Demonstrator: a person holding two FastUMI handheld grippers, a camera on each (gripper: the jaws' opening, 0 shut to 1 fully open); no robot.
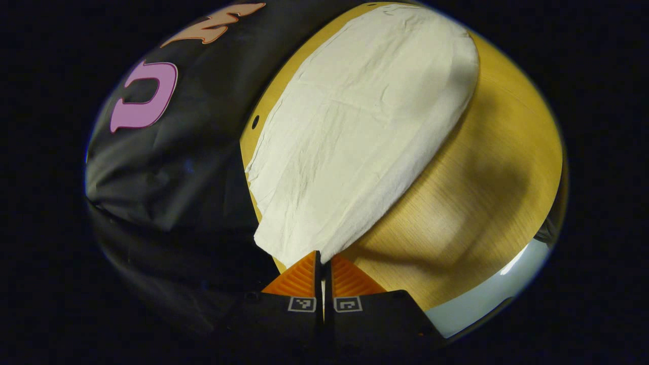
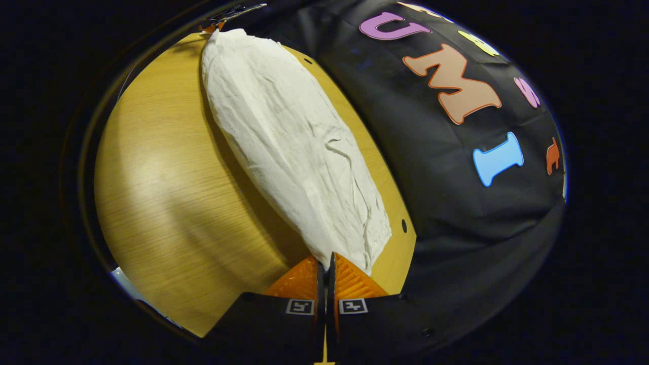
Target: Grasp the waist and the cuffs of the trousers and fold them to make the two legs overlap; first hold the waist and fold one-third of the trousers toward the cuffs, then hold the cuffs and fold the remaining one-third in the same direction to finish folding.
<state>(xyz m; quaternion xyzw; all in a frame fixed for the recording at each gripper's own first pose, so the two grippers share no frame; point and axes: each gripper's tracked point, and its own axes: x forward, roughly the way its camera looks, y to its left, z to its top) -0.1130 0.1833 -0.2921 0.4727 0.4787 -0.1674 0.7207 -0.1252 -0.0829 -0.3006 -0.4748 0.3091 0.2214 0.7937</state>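
Observation:
Cream-white trousers [image 1: 355,132] lie stretched along the far side of the wooden table [image 1: 481,203], legs overlapped into one long strip. In the left gripper view, my left gripper [image 1: 323,258] is shut on the near end of the cloth, which rises slightly off the table at the fingers. The right gripper view has the same trousers [image 2: 294,147] running away from my right gripper [image 2: 325,261], which is shut on the opposite end. At the far tip of the cloth the other gripper [image 2: 228,15] is pinching it. Which end is waist or cuffs I cannot tell.
The table's back edge, with small round holes [image 1: 255,121], meets the black cloth wall [image 1: 177,167] right behind the trousers. Bare wood [image 2: 167,203] spreads on the near side of the trousers. A pale floor strip [image 1: 487,294] lies beyond the table's front edge.

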